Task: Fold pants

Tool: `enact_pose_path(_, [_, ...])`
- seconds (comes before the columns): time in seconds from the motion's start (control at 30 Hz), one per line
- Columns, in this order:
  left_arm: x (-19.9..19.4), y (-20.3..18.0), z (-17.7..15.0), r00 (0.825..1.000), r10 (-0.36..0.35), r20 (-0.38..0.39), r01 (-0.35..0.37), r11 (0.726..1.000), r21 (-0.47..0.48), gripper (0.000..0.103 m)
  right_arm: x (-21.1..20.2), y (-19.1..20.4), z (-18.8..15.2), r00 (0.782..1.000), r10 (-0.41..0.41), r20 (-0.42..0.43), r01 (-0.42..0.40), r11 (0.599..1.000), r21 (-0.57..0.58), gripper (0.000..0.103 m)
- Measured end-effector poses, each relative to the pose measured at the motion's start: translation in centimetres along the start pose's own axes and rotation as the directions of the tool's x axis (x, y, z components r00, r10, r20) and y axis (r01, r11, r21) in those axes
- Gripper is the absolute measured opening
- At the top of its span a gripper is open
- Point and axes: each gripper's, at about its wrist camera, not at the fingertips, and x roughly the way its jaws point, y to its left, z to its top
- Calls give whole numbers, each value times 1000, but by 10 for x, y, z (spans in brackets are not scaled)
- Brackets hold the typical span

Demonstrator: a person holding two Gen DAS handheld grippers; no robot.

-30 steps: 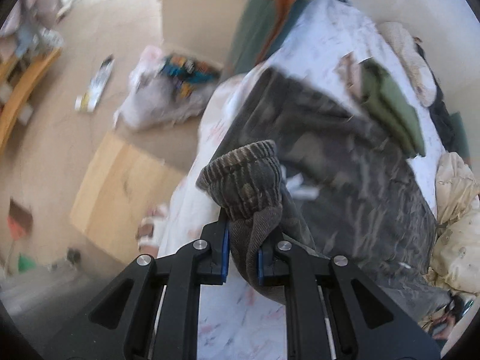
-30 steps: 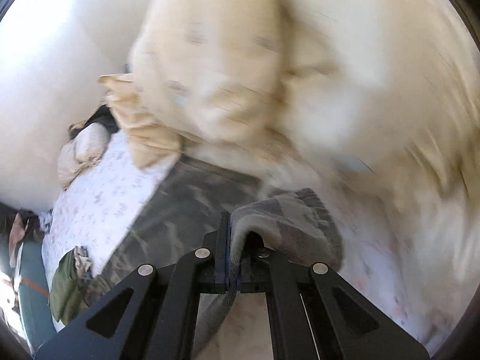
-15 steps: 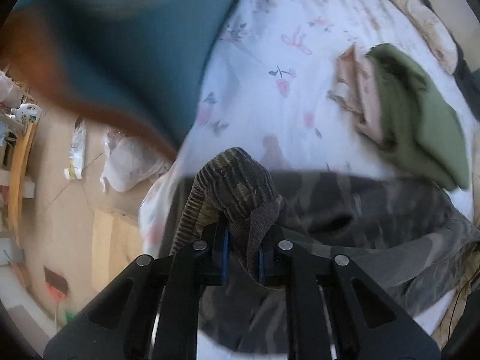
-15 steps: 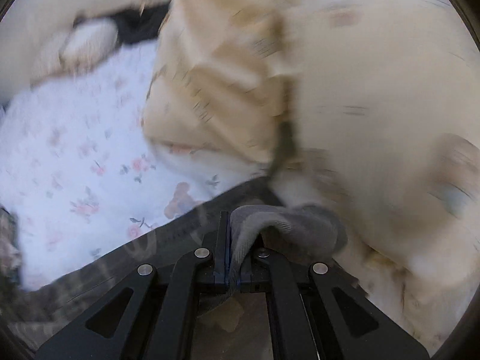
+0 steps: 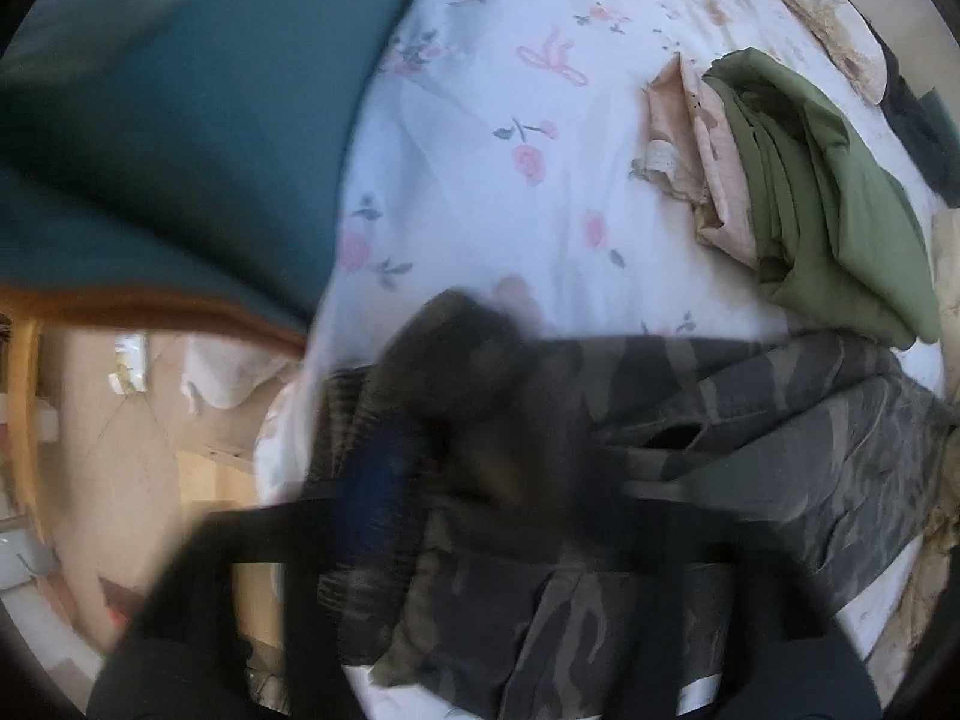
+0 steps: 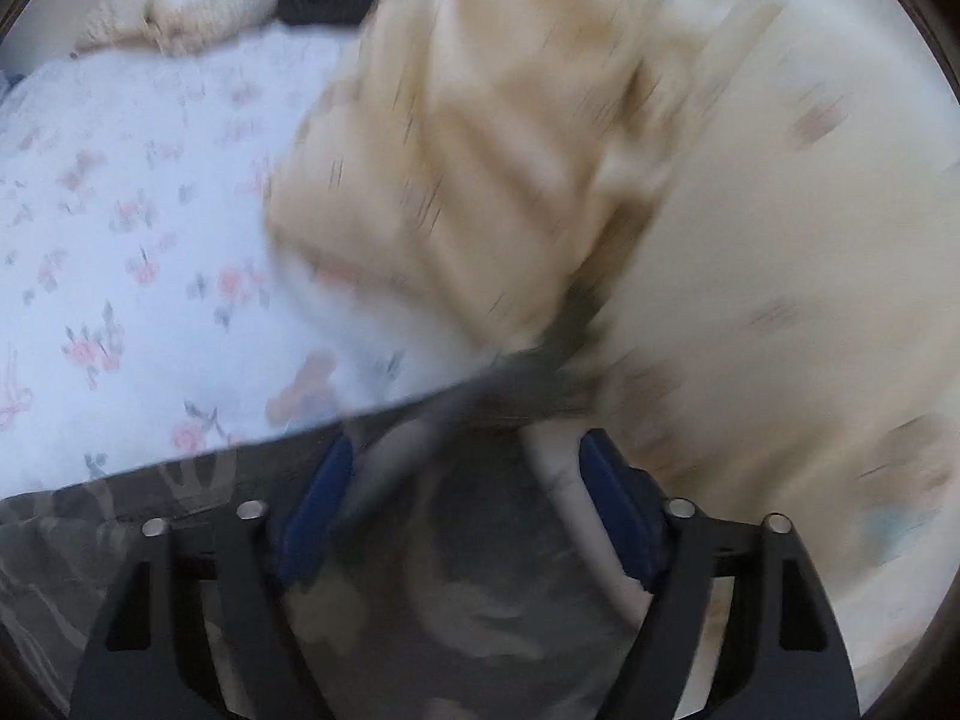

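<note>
pants (image 5: 750, 420) on bed sheet (image 5: 510, 120), clothes pile (image 5: 828, 192) behind

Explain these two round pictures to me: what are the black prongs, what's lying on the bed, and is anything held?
Each picture comes from a fisheye camera on a hand-held two-finger gripper, looking along its fingers. The black prongs with blue pads are those fingers. The left gripper is blurred; its jaws are opening over the camouflage pants, which lie on the flowered sheet. A folded green garment sits beyond them. The right gripper is opening too; pants fabric lies between its pads, not pinched. Cream bedding is piled beside it. Nothing is gripped.
</note>
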Motion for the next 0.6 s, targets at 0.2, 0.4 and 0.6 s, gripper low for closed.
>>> enact_pose_path(0.2, [-58, -19, -44, 956, 16, 292, -41, 996, 79, 95, -60, 29, -21, 965, 261, 38, -258, 964, -65, 80])
enact_pose_path(0.4, [-21, -127, -103, 976, -49, 211, -57, 882, 468, 90, -128, 178, -112, 779, 624, -65, -615, 739, -274, 63])
enact_pose_path(0.6, [32, -145, -70, 972, 24, 234, -109, 928, 357, 55, -106, 283, -158, 767, 621, -164, -640, 715, -282, 20])
